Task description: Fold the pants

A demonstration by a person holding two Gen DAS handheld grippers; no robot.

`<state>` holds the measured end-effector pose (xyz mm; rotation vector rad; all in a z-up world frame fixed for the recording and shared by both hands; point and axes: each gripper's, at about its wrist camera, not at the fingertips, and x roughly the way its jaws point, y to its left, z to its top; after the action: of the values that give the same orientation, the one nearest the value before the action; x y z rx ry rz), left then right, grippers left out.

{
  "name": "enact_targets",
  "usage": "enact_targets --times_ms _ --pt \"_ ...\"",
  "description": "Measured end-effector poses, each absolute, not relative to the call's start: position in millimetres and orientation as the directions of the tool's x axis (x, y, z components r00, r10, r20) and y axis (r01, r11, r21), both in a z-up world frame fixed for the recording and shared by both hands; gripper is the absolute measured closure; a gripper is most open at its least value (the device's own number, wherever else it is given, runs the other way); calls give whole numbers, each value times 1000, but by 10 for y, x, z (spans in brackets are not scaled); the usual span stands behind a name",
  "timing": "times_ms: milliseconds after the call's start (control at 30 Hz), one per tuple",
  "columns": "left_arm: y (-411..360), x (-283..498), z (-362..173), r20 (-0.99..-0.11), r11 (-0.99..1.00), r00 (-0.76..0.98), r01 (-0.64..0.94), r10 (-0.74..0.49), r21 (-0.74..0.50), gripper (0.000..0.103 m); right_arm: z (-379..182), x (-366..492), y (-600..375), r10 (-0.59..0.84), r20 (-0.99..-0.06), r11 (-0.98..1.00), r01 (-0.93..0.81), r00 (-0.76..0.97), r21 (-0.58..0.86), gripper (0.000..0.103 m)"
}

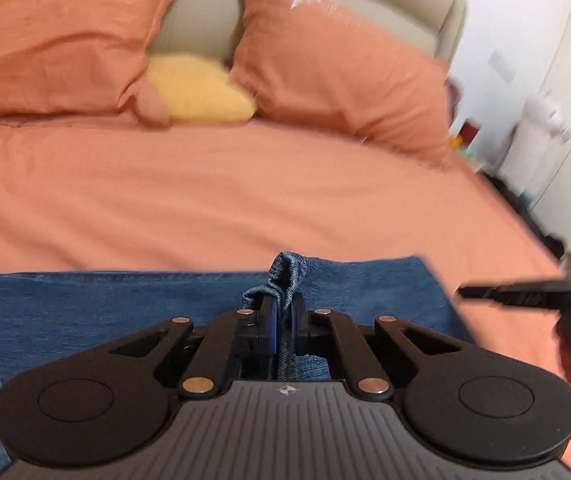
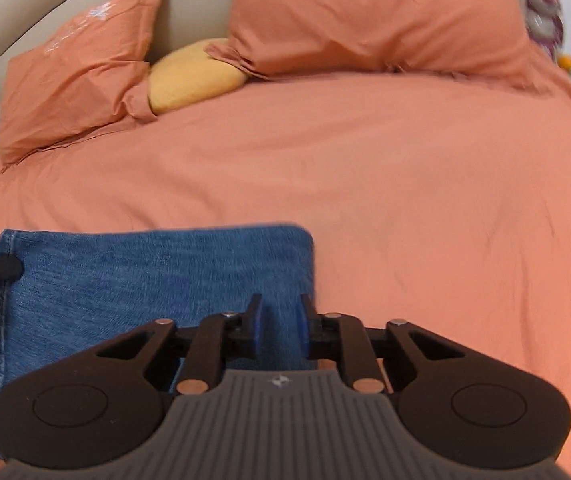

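While the blue jeans (image 2: pixel 157 272) lay folded flat on the orange bed (image 2: pixel 405 200), the left gripper (image 1: pixel 284 312) had its jaws pinched tight on a bunched-up ridge of denim, which poked up just past the tips. The right gripper (image 2: pixel 279 320) hung over the jeans' right edge, jaws narrow with a gap, denim under them but nothing clamped as far as I could see. Two orange pillows (image 1: pixel 325 48) and a yellow cushion (image 1: pixel 201 88) sat well beyond both jaws.
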<state>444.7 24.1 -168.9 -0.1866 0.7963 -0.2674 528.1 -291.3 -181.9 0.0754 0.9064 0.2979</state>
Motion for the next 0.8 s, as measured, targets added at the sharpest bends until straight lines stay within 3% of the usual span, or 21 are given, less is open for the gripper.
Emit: enact_targets --times_ms 233,300,500,633,700,733,800 --pt "222 4727 -2244 -782 976 585 105 -216 -192 97 -2094 5702 -2643 226 -790 971 -194 570 138 97" --pt "242 4754 -2316 -792 976 571 94 -216 -198 96 -2241 5805 -2618 191 -817 978 -176 544 112 103" --pt "271 4755 -2336 -805 974 550 91 -222 -206 92 -2399 5880 -2718 211 -840 976 -153 500 154 103" --pt "258 4753 -2277 -815 976 539 87 -213 -198 85 -2297 5654 -2782 238 -863 966 -198 445 165 103" --pt "234 4692 -2209 -818 980 541 87 -197 -178 77 -2242 5444 -2816 246 -868 960 -230 430 158 103" --pt "227 4646 -2168 -818 982 544 82 -186 -169 65 -2213 5324 -2824 254 -869 956 -246 424 159 103" --pt "204 4510 -2068 -811 986 562 84 -165 -142 62 -2163 5083 -2860 263 -870 949 -276 416 155 103"
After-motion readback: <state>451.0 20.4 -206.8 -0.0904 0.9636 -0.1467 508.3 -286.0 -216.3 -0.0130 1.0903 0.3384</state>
